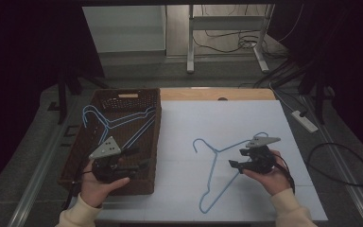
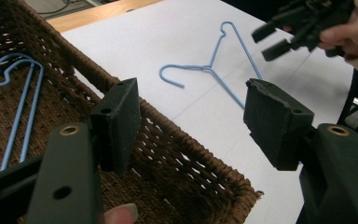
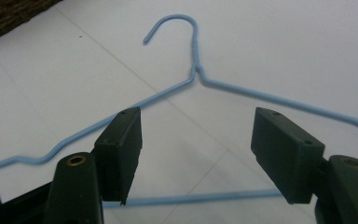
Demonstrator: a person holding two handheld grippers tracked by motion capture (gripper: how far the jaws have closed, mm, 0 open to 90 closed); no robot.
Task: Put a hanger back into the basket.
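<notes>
Light blue wire coat hanger (image 1: 217,172): flat on the white sheet covering the worktop (image 1: 264,198), right of centre in the high view; hook toward the far left, long bar running down toward the near edge. Touched by no fingers. Also seen in the left gripper view (image 2: 214,70) and, close up, in the right gripper view (image 3: 196,70).

Right gripper (image 1: 236,164): held in the person's right hand (image 1: 272,177), just right of the hanger's shoulder, pointing left toward it. Fingers (image 3: 121,140) spread wide, nothing between them; hanger wire lying on the sheet below and beyond them in the right gripper view. Seen too at the upper right of the left gripper view (image 2: 270,41), clear of the hanger.

Left gripper (image 1: 142,165): held in the person's left hand (image 1: 97,187) over the near right corner of the basket. Fingers (image 2: 119,121) spread wide, holding nothing.

Dark brown woven rectangular basket (image 1: 78,156): at the left edge of the white sheet, partly off it. Containing further light blue wire hangers (image 1: 118,123), lying across its far half; exact count unclear.

Bare wooden strip of the worktop (image 1: 246,94): beyond the far edge of the sheet.

White power strip (image 1: 305,120): on the floor to the right, black cables nearby.
</notes>
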